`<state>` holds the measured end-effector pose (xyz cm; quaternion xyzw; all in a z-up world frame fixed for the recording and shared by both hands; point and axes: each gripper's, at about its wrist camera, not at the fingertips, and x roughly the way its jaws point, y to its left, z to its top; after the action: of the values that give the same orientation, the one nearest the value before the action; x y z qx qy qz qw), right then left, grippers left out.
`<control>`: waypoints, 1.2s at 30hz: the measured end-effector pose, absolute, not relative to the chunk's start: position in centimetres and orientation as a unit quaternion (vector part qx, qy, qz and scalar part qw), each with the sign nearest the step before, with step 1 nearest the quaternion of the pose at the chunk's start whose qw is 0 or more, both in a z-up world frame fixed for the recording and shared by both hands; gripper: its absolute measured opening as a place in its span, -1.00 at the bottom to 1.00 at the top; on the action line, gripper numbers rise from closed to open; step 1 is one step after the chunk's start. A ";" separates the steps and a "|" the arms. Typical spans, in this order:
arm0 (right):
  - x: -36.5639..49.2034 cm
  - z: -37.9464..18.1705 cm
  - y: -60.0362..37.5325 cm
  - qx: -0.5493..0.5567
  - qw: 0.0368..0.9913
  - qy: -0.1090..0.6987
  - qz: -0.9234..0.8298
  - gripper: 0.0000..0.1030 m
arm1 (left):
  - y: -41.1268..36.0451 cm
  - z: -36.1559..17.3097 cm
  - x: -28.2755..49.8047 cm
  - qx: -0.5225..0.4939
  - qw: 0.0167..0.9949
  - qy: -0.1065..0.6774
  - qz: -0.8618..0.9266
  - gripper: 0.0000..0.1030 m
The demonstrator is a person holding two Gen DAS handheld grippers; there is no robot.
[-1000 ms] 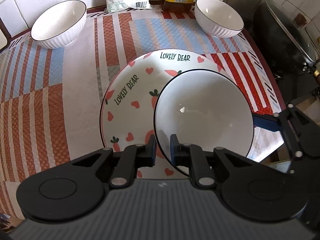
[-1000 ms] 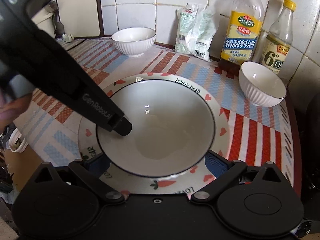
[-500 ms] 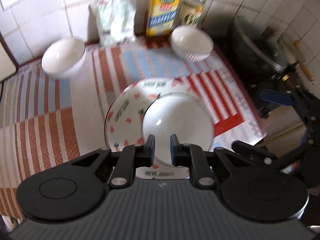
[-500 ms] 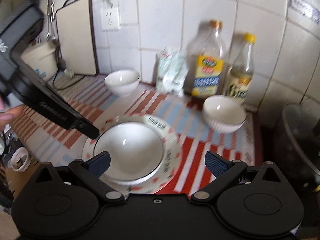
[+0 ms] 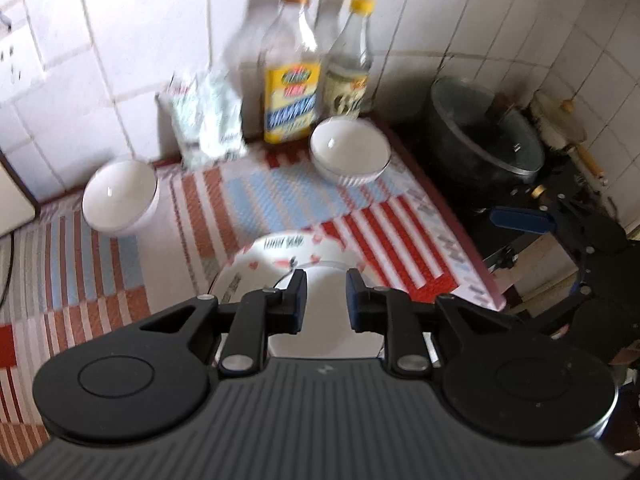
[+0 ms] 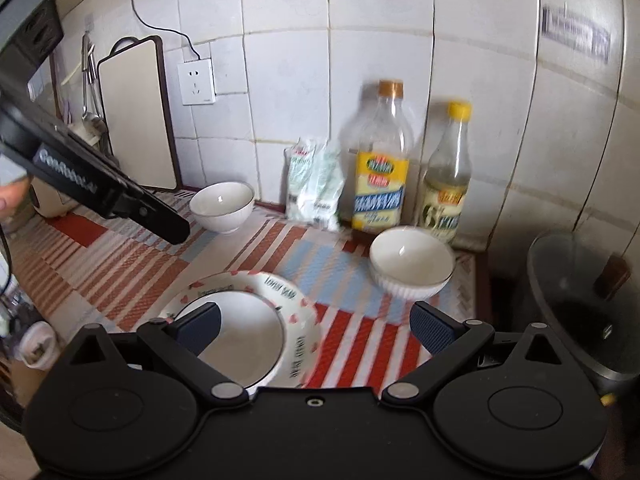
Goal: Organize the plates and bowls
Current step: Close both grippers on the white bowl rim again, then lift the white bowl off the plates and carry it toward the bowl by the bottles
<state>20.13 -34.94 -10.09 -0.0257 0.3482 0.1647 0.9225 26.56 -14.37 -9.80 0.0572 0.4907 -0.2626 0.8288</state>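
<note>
While the white bowl (image 5: 320, 312) sits in the heart-print plate (image 5: 280, 250), the left gripper (image 5: 323, 300), its jaws just parting, hangs empty above it; the right gripper (image 6: 316, 322) gapes, released.

White bowl (image 6: 244, 344) nested in heart-print plate (image 6: 298, 320); right gripper (image 6: 316, 328) jaws wide, empty.

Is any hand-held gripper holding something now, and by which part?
Nothing is held. The left hand-held gripper and the right hand-held gripper are both empty, above the white bowl on the plate.
</note>
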 end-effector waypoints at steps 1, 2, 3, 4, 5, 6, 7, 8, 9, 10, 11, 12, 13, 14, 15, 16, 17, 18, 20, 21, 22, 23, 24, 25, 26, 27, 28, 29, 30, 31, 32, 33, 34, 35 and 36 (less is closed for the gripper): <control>20.2 -10.6 -34.7 -0.017 0.919 0.355 0.169 0.98 | -14.1 -10.7 26.8 0.052 0.826 0.500 -0.256 -0.62; 20.2 -11.2 -34.4 -0.012 0.916 0.362 0.175 0.98 | -13.9 -11.7 27.1 0.049 0.822 0.507 -0.254 -0.62; 20.4 -11.8 -34.1 -0.007 0.911 0.370 0.183 0.98 | -13.7 -12.9 27.4 0.048 0.819 0.515 -0.249 -0.61; 20.7 -12.8 -33.7 -0.001 0.904 0.382 0.194 0.94 | -13.4 -14.1 27.8 0.046 0.818 0.523 -0.236 -0.61; 21.0 -13.6 -33.2 0.006 0.898 0.392 0.200 0.89 | -13.1 -15.6 28.3 0.045 0.815 0.533 -0.224 -0.61; 21.5 -14.6 -32.7 0.013 0.891 0.406 0.203 0.75 | -13.0 -17.0 28.8 0.043 0.811 0.543 -0.211 -0.61; 22.2 -16.0 -32.1 0.021 0.882 0.424 0.205 0.60 | -12.8 -18.4 29.1 0.042 0.807 0.554 -0.201 -0.61; 22.7 -17.0 -31.6 0.026 0.877 0.435 0.203 0.52 | -12.8 -19.6 29.5 0.041 0.803 0.562 -0.195 -0.62; 23.3 -18.2 -31.1 0.029 0.873 0.446 0.195 0.37 | -12.8 -20.5 29.6 0.040 0.799 0.569 -0.191 -0.63; 23.8 -19.0 -30.9 0.030 0.870 0.456 0.186 0.17 | -12.8 -21.0 29.5 0.039 0.794 0.574 -0.196 -0.65; 24.2 -19.7 -30.6 0.031 0.867 0.464 0.177 0.03 | -12.9 -21.4 29.3 0.039 0.791 0.575 -0.205 -0.70; 24.6 -20.3 -30.4 0.035 0.865 0.472 0.168 -0.35 | -13.0 -21.6 29.1 0.043 0.792 0.573 -0.207 -0.71; 24.8 -20.6 -30.5 0.042 0.862 0.478 0.164 -0.48 | -13.1 -21.7 28.8 0.048 0.792 0.573 -0.205 -0.75; 24.9 -20.8 -30.5 0.046 0.863 0.481 0.152 -0.53 | -13.1 -21.8 28.7 0.046 0.790 0.576 -0.204 -0.77; 25.0 -20.8 -30.6 0.053 0.863 0.481 0.146 -0.57 | -12.9 -21.8 28.7 0.037 0.786 0.583 -0.202 -0.79; 25.0 -20.7 -31.0 0.067 0.862 0.482 0.139 -0.65 | -12.7 -21.8 28.7 0.020 0.780 0.592 -0.204 -0.79; 25.1 -20.5 -31.4 0.078 0.862 0.483 0.131 -0.69 | -12.6 -21.7 28.7 0.005 0.776 0.597 -0.206 -0.79; 25.1 -20.2 -31.9 0.090 0.863 0.482 0.124 -0.74 | -12.5 -21.4 28.5 -0.004 0.775 0.598 -0.207 -0.79; 25.0 -19.2 -32.9 0.110 0.865 0.475 0.121 -0.76 | -13.3 -20.6 28.1 0.003 0.780 0.588 -0.213 -0.79; 24.9 -18.6 -33.1 0.111 0.865 0.476 0.117 -0.77 | -13.7 -20.1 27.9 0.005 0.782 0.585 -0.218 -0.79; 24.9 -18.0 -33.2 0.103 0.864 0.481 0.109 -0.78 | -14.2 -19.4 27.7 0.008 0.783 0.582 -0.220 -0.79; 24.9 -17.5 -33.4 0.095 0.866 0.481 0.102 -0.78 | -14.8 -18.8 27.6 0.014 0.785 0.578 -0.223 -0.79; 24.6 -16.9 -33.7 0.089 0.869 0.477 0.097 -0.78 | -15.4 -18.1 27.4 0.019 0.788 0.572 -0.226 -0.79; 24.3 -16.2 -34.1 0.087 0.871 0.475 0.094 -0.78 | -15.9 -17.5 27.4 0.023 0.790 0.566 -0.232 -0.79; 24.2 -15.7 -34.7 0.089 0.871 0.475 0.089 -0.78 | -16.5 -16.7 27.3 0.025 0.791 0.562 -0.241 -0.79; 23.9 -15.2 -35.4 0.092 0.870 0.478 0.081 -0.78 | -17.1 -16.1 27.3 0.028 0.791 0.559 -0.248 -0.79; 23.6 -14.9 -36.0 0.096 0.869 0.479 0.075 -0.78 | -17.9 -15.6 27.4 0.035 0.790 0.556 -0.256 -0.79; 23.4 -14.6 -36.8 0.103 0.868 0.480 0.068 -0.78 | -18.7 -15.2 27.5 0.043 0.789 0.554 -0.263 -0.79; 23.1 -14.4 -37.6 0.111 0.867 0.481 0.061 -0.78 | -19.7 -14.9 27.6 0.052 0.787 0.552 -0.269 -0.79; 23.0 -14.2 -38.3 0.117 0.867 0.481 0.055 -0.78 | -20.6 -14.7 27.8 0.060 0.786 0.551 -0.274 -0.79; 22.8 -14.2 -39.0 0.123 0.868 0.480 0.048 -0.78 | -21.6 -14.7 27.9 0.068 0.785 0.549 -0.280 -0.79; 22.6 -14.2 -39.7 0.127 0.869 0.477 0.041 -0.78 | -22.6 -14.9 28.1 0.076 0.783 0.548 -0.283 -0.79; 22.5 -14.5 -40.5 0.134 0.869 0.476 0.033 -0.77 | -23.6 -15.2 28.3 0.084 0.781 0.550 -0.285 -0.79; 22.5 -14.9 -41.2 0.142 0.868 0.476 0.026 -0.77 | -24.4 -15.7 28.6 0.092 0.779 0.551 -0.285 -0.79; 22.7 -15.5 -41.8 0.149 0.866 0.476 0.022 -0.77 | -25.4 -16.4 28.8 0.106 0.773 0.555 -0.289 -0.79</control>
<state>22.67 -41.75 -15.47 0.1494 0.4761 0.0221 0.8663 28.83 -25.42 -16.42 0.1065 0.5549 -0.2887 0.7729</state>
